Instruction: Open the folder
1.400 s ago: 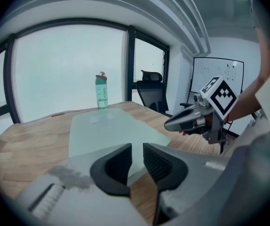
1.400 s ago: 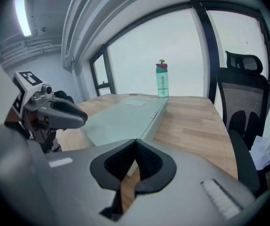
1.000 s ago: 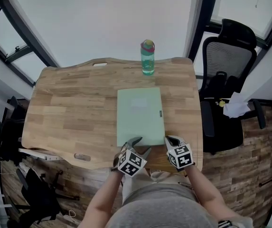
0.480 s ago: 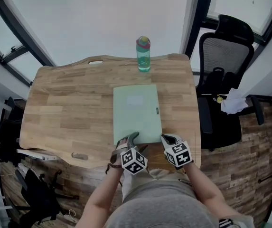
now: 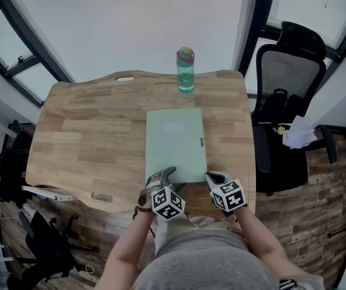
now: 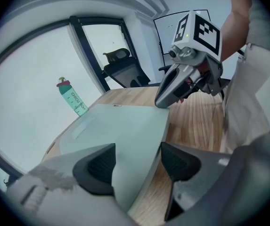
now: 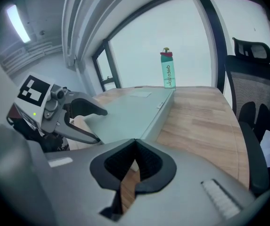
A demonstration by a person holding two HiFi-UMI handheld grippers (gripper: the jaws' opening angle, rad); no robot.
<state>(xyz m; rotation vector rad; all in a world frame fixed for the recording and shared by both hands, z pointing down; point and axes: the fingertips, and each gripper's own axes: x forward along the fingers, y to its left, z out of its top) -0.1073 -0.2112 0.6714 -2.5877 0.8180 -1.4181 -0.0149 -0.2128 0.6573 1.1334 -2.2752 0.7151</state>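
Observation:
A pale green folder (image 5: 176, 142) lies shut and flat on the wooden table (image 5: 94, 138), its near edge by both grippers. My left gripper (image 5: 173, 180) is at that near edge, and its jaws have just been opening. In the left gripper view they stand wide, open (image 6: 139, 161), with the folder's (image 6: 120, 131) near edge between the pads and neither pad pressing on it. My right gripper (image 5: 212, 177) is shut with nothing in it, its tip just off the folder's near right corner. Its closed jaws (image 7: 135, 161) point along the folder's (image 7: 135, 109) right side.
A teal water bottle (image 5: 186, 71) with a pink cap stands at the table's far edge, behind the folder. A black office chair (image 5: 287, 83) is to the right of the table, with white cloth (image 5: 301, 135) on its armrest. Windows lie beyond the table.
The left gripper has rolled at the folder's near edge and its jaws stand wider. The right gripper and the folder have kept their places.

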